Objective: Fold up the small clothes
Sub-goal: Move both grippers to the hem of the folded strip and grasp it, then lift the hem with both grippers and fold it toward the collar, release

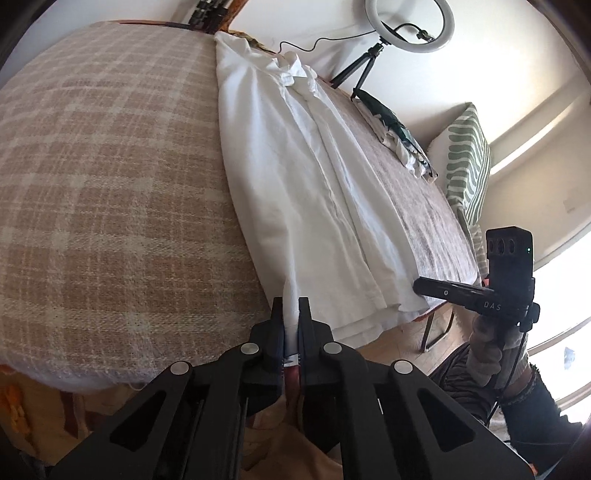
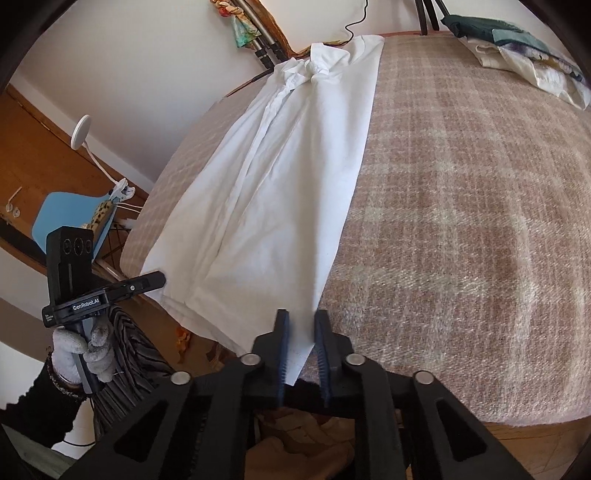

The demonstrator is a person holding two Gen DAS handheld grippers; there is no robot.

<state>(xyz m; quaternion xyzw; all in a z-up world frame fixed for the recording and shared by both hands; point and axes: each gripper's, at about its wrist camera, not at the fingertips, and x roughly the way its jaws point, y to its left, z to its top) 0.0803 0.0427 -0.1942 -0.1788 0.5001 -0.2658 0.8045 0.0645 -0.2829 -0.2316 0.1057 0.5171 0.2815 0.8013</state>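
Observation:
A white collared shirt (image 1: 295,184) lies lengthwise on the checked blanket (image 1: 110,184), collar at the far end and hem hanging over the near edge. My left gripper (image 1: 291,301) is shut on a pinch of the hem at the shirt's left corner. It also shows in the right wrist view as the left gripper (image 2: 160,277), held by a gloved hand (image 2: 81,350). My right gripper (image 2: 301,314) stands at the right corner of the shirt (image 2: 280,184). Its jaws are slightly apart, with the cloth corner between the blue pads (image 2: 282,354). The right gripper (image 1: 419,286) reaches the hem from the right.
A pile of other clothes (image 2: 517,48) lies at the blanket's far right corner. A ring light on a tripod (image 1: 410,26) stands behind the bed, with a green patterned pillow (image 1: 469,166) beside it. A blue chair (image 2: 70,218) stands at the left. Wooden floor lies below the near edge.

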